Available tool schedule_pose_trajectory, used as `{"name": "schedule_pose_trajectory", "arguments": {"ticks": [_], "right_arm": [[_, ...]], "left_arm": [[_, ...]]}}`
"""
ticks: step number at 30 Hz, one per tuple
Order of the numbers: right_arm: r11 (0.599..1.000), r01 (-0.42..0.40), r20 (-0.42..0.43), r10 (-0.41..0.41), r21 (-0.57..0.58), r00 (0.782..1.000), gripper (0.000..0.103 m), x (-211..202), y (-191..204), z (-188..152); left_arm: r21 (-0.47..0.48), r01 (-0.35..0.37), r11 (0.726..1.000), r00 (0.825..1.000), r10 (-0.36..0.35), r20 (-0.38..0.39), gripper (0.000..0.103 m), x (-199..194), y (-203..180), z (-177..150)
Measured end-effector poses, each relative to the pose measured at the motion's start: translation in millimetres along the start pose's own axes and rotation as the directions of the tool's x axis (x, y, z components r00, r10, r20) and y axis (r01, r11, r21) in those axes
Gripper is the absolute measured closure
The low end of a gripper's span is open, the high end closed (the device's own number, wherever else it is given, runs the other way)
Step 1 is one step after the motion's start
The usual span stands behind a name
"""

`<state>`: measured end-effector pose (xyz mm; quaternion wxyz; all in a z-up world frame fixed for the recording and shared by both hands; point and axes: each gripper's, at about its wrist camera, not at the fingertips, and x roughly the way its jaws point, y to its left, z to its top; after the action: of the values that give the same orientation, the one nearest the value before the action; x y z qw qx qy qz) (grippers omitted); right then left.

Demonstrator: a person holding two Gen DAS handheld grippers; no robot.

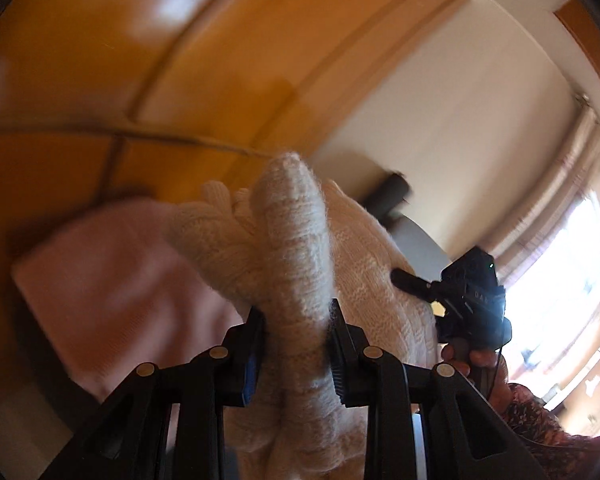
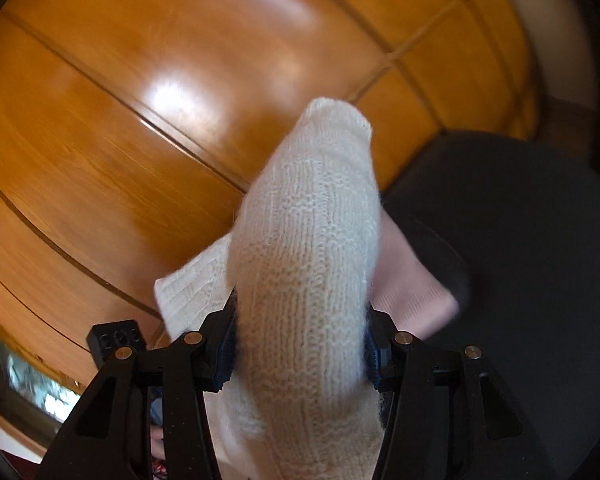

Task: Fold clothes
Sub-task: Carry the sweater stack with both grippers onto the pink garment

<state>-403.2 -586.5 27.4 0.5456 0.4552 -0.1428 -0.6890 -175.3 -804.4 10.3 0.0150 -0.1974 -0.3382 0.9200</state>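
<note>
The left gripper [image 1: 296, 344] has its two black jaws squeezed onto a thick fold of a cream knitted sweater [image 1: 292, 248]. The wool fills the gap between the jaws, with a blue pad touching it on one side, and a bunched roll of it sticks up past the tips. More of the sweater spreads out to the right of those jaws, and some hangs down below them. To the left of the jaws, behind the wool, is a soft pink cloth [image 1: 112, 280]; it is blurry, so it is hard to say what kind of clothing it is. Off to the right of the left jaws is the right gripper [image 1: 471, 300], a black tool held in a person's hand [image 1: 475, 360] with a patterned sleeve [image 1: 539, 412]. In the right wrist view, the right gripper [image 2: 300, 344] is also clamped on the cream knitted sweater [image 2: 307, 240]. A fat hump of wool is pressed between its blue pads and pokes out well past the tips. A flat piece of the knit juts out to the left of these jaws, and the pink cloth [image 2: 411, 288] shows just to the right of them. Behind everything are shiny orange wooden doors [image 2: 140, 120], and a dark round seat [image 2: 519, 240] is on the right.
</note>
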Motion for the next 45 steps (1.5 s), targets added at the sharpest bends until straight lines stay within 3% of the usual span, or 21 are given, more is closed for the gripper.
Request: {"name": "schedule_pose_trajectory", "arguments": {"ticks": [4,7,10,14,17,20,22,24,26,27,29,30,31,32,33,35,38,42,44,45], "right_arm": [[0.999,-0.012,-0.041,0.011,-0.032,0.999,0.050,82,-4,42],[0.999,0.011,-0.077,-0.013,-0.034,0.997,0.050,133,-22,57],[0.998,0.064,-0.092,-0.066,-0.022,0.994,0.049,157,-47,53],[0.992,0.129,-0.100,-0.129,-0.005,0.987,0.025,178,-79,47],[0.990,0.144,-0.092,-0.144,-0.008,0.985,0.018,175,-85,46],[0.986,0.166,-0.043,-0.167,-0.023,0.985,0.018,155,-77,44],[0.976,0.210,0.055,-0.207,-0.053,0.977,0.018,125,-64,37],[0.971,0.212,0.137,-0.197,-0.107,0.971,0.019,100,-49,31],[0.964,0.196,0.142,-0.172,-0.181,0.975,0.026,96,-34,25],[0.957,0.187,0.132,-0.161,-0.220,0.978,0.032,97,-26,22],[0.937,0.217,0.076,-0.204,-0.272,0.976,0.035,121,-14,17],[0.919,0.271,0.043,-0.271,-0.287,0.962,0.035,140,-10,17],[0.894,0.329,0.024,-0.338,-0.303,0.941,0.035,158,-8,19],[0.869,0.378,0.032,-0.389,-0.320,0.921,0.035,165,-7,21],[0.851,0.404,0.052,-0.412,-0.335,0.910,0.035,162,-3,16],[0.830,0.442,0.093,-0.438,-0.342,0.894,0.034,147,6,2],[0.843,0.458,0.153,-0.431,-0.282,0.889,0.017,105,10,-35],[0.859,0.467,0.148,-0.445,-0.211,0.884,0.016,61,15,-68],[0.845,0.491,0.146,-0.469,-0.212,0.871,0.016,37,31,-91],[0.837,0.503,0.146,-0.481,-0.215,0.864,0.014,26,40,-102]], "left_arm": [[-0.032,-0.090,0.995,0.993,0.092,0.072,0.075,6,44,21],[-0.098,-0.166,0.981,0.982,0.173,0.070,0.075,22,82,21],[-0.188,-0.231,0.955,0.972,0.232,-0.018,0.074,44,123,4],[-0.270,-0.152,0.951,0.986,0.163,0.021,0.063,50,153,-18],[-0.307,-0.123,0.944,0.990,0.140,0.034,0.062,55,165,-18],[-0.326,-0.130,0.937,0.987,0.152,0.043,0.065,43,164,-12],[-0.286,-0.180,0.941,0.969,0.220,0.113,0.067,20,145,-11],[-0.246,-0.236,0.940,0.940,0.285,0.190,0.068,-4,125,-9],[-0.183,-0.209,0.961,0.942,0.248,0.228,0.068,-5,100,-5],[-0.130,-0.223,0.966,0.944,0.247,0.219,0.068,2,85,-1],[0.022,-0.294,0.956,0.943,0.286,0.168,0.068,31,57,3],[0.089,-0.348,0.933,0.933,0.336,0.130,0.068,48,51,2],[0.130,-0.426,0.895,0.905,0.420,0.068,0.068,63,55,-7],[0.136,-0.474,0.870,0.879,0.477,0.013,0.068,76,60,-12],[0.120,-0.483,0.867,0.874,0.487,0.003,0.068,78,65,-17],[0.087,-0.501,0.861,0.866,0.497,0.062,0.068,63,60,-26],[0.058,-0.540,0.840,0.841,0.535,0.080,0.068,43,45,-39],[-0.007,-0.531,0.847,0.846,0.531,0.051,0.068,19,34,-44],[-0.016,-0.541,0.841,0.840,0.541,0.046,0.068,11,15,-58],[-0.011,-0.543,0.840,0.838,0.543,0.051,0.068,-12,9,-60]]}}
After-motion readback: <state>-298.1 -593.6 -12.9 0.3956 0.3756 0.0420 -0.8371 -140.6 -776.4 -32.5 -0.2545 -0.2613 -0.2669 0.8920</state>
